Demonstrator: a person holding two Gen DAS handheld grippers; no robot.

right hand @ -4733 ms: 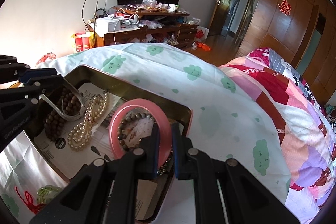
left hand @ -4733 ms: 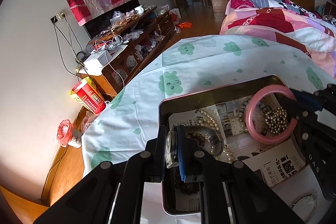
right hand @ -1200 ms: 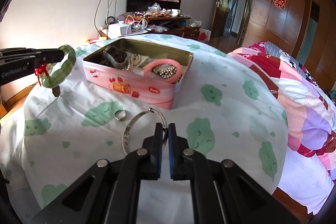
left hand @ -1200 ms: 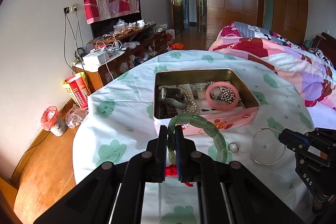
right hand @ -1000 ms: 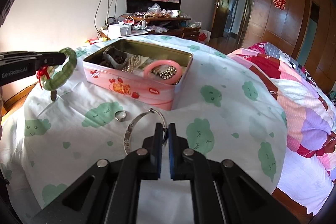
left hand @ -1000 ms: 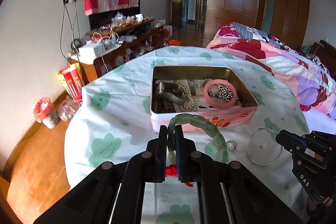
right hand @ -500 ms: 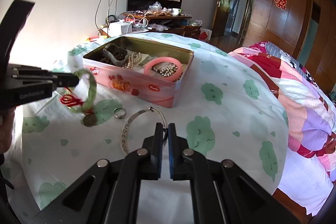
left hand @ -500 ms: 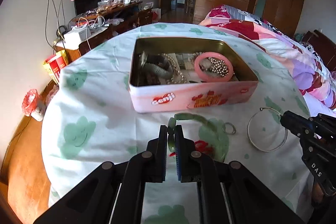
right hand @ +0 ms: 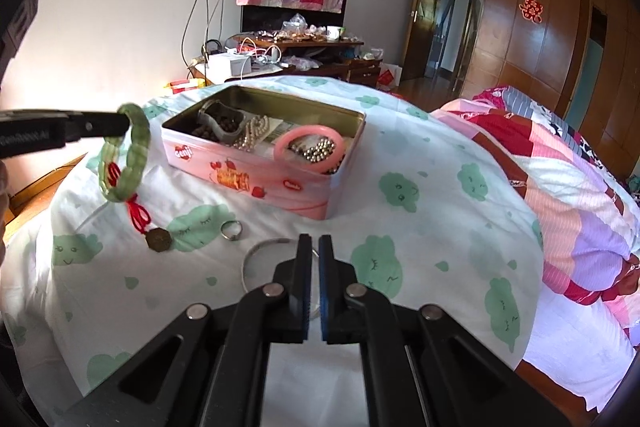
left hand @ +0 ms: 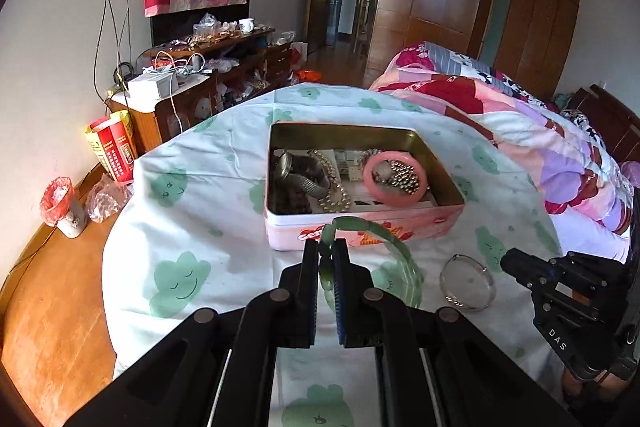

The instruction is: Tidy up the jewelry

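My left gripper (left hand: 327, 251) is shut on a green jade bracelet (left hand: 384, 239) and holds it in the air in front of the pink tin box (left hand: 360, 231). The bracelet (right hand: 132, 155) hangs with a red knot and a brown charm (right hand: 159, 239) below it. The tin (right hand: 260, 167) holds a pink bangle (right hand: 308, 147), pearls, beads and a watch. My right gripper (right hand: 314, 247) is shut on the edge of a silver bangle (right hand: 260, 259) lying on the cloth. A small silver ring (right hand: 231, 229) lies beside it.
The round table has a white cloth with green clouds (right hand: 400, 187). A bed with a pink patchwork quilt (right hand: 560, 163) stands to the right. A cluttered wooden cabinet (left hand: 192, 83) and a small bin (left hand: 64, 203) stand by the left wall.
My left gripper has lifted the green bracelet up off the cloth, so it now hangs before the tin. My right gripper has stayed on the silver bangle.
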